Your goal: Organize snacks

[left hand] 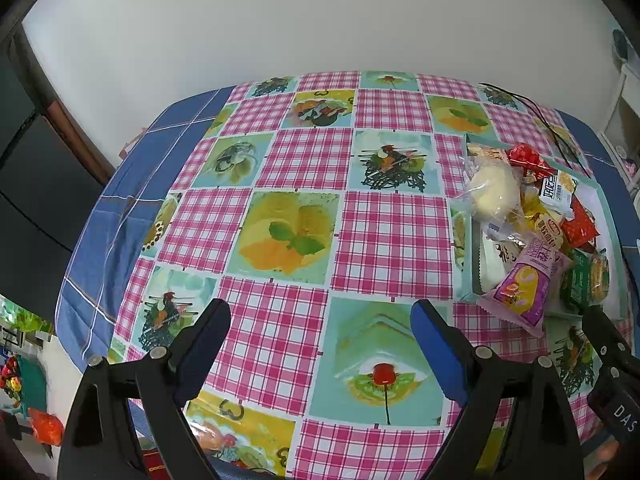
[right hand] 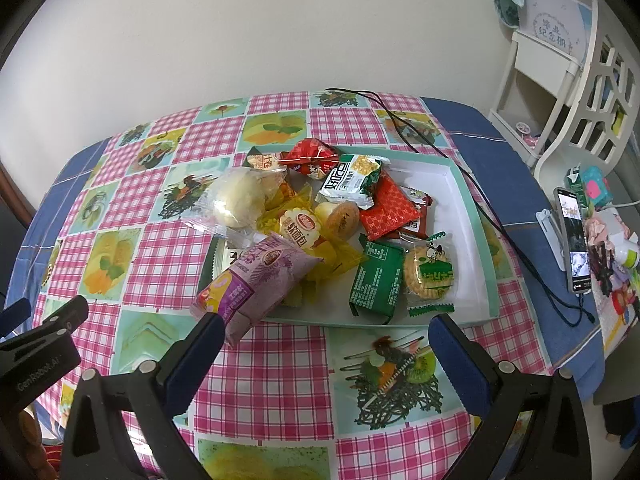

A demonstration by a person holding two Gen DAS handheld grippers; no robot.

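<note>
A shallow mint-rimmed white tray [right hand: 464,200] holds a heap of snack packets. A purple bread packet [right hand: 252,284] hangs over its near left edge. A clear bag with a pale bun [right hand: 236,196], a green packet [right hand: 376,280], a round cracker packet [right hand: 430,274], red packets [right hand: 390,208] and a white-green packet [right hand: 352,180] lie in it. My right gripper [right hand: 326,334] is open and empty just in front of the tray. My left gripper [left hand: 320,320] is open and empty over bare tablecloth, left of the tray [left hand: 608,216] and the purple packet [left hand: 524,288].
The table wears a pink-checked cloth with fruit pictures [left hand: 304,168]. A black cable [right hand: 404,120] runs across the back right past the tray. A phone on a stand [right hand: 574,240], clutter and a white shelf [right hand: 560,80] stand to the right.
</note>
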